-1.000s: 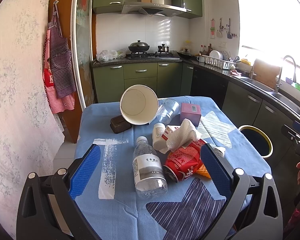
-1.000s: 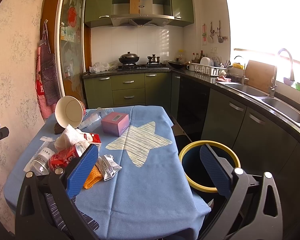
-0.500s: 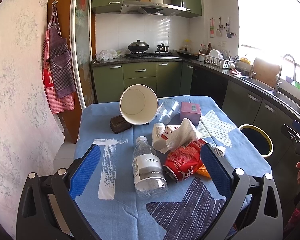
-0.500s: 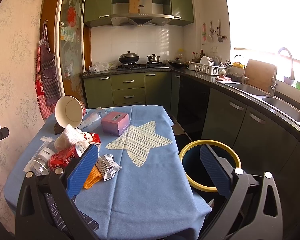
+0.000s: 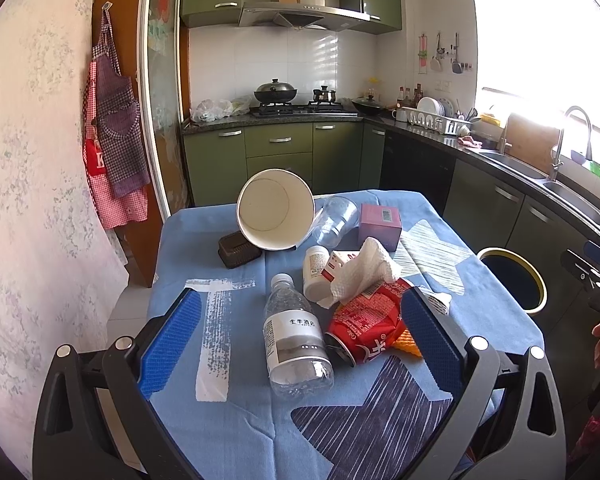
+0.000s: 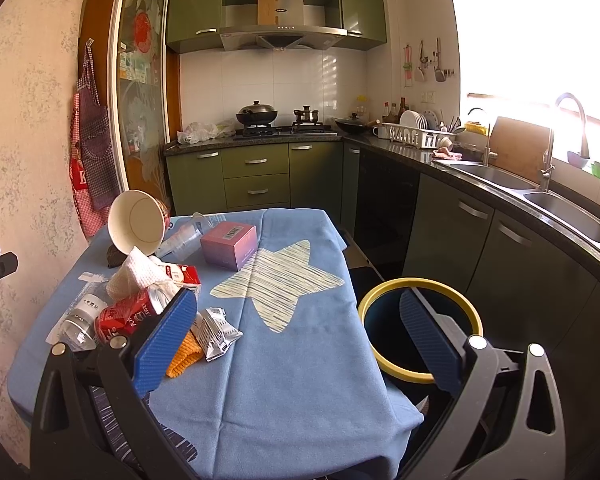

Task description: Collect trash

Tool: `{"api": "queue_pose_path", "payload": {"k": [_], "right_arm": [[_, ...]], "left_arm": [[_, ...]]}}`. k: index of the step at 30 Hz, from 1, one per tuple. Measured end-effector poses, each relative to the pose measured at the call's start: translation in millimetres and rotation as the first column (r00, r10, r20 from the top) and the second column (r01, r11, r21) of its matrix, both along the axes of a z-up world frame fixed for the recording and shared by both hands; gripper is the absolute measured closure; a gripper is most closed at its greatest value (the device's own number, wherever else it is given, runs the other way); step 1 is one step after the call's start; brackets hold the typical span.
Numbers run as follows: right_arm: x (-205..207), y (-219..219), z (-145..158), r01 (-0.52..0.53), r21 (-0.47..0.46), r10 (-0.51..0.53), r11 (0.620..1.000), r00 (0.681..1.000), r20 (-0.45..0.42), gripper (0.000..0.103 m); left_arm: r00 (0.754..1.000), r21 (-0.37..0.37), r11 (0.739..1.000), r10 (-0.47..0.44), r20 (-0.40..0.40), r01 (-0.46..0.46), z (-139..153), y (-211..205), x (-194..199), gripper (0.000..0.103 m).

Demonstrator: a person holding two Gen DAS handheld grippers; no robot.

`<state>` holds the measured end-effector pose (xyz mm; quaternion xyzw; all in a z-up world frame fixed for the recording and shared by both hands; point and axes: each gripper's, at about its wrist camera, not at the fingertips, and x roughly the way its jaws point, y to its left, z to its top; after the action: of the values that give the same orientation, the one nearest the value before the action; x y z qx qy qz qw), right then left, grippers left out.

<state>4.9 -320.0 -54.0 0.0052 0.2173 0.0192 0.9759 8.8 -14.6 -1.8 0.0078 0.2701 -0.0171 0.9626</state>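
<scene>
Your left claw (image 5: 300,344): spread wide, empty, above desk (image 5: 244,420) near edge. Plastic water bottle (image 5: 294,340) lies between its blue pads, crushed red can (image 5: 364,330) touching bottle at 3 o'clock, crumpled tissue (image 5: 366,270) at 12 o'clock from can. Tipped paper cup (image 5: 274,210) farther at 12 o'clock. Your right claw (image 6: 300,344): spread, empty, over desk corner; yellow-rimmed bin (image 6: 420,286) on floor at 2 o'clock, foil wrapper (image 6: 216,332) at 9 o'clock.

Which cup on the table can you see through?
The clear plastic cup, lying on its side beside the pink box. The big paper cup next to it is solid white.
</scene>
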Motion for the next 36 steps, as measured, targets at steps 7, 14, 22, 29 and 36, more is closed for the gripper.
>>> {"api": "queue_pose_path", "payload": {"k": [7,14,22,29,36], "right_arm": [[12.5,6.9,-2.1,-0.018,-0.023,0.017,1.000,1.000,-0.025,0.006],[61.7,19.5,6.1,-0.120,-0.035,0.119,0.992,0.992,-0.042,0.006],[153.9,65.8,8.3,-0.358,0.026,0.359,0.933,0.928,-0.101,0.007],[216.1,140.6,12.3,-0.534,-0.050,0.526,0.844,0.843,-0.114,0.039],[273.9,216.1,0.2,-0.635,-0.124,0.603,0.763,0.767,-0.218,0.057]], "left_arm": [[1.000,-0.012,1.000,0.007,-0.015,-0.007,-2.5,7.7,24.1,0.005],[0.998,-0.040,0.998,0.057,-0.012,-0.057,-5.8,33.9,85.9,0.005],[0.990,-0.028,0.990,0.141,-0.030,-0.142,-36.9,61.2,167.7,0.005],[0.983,-0.036,0.984,0.173,-0.068,-0.175,-71.8,81.6,208.6,0.005],[0.979,-0.008,0.984,0.175,-0.104,-0.177,-96.3,85.8,223.1,0.005]]}}
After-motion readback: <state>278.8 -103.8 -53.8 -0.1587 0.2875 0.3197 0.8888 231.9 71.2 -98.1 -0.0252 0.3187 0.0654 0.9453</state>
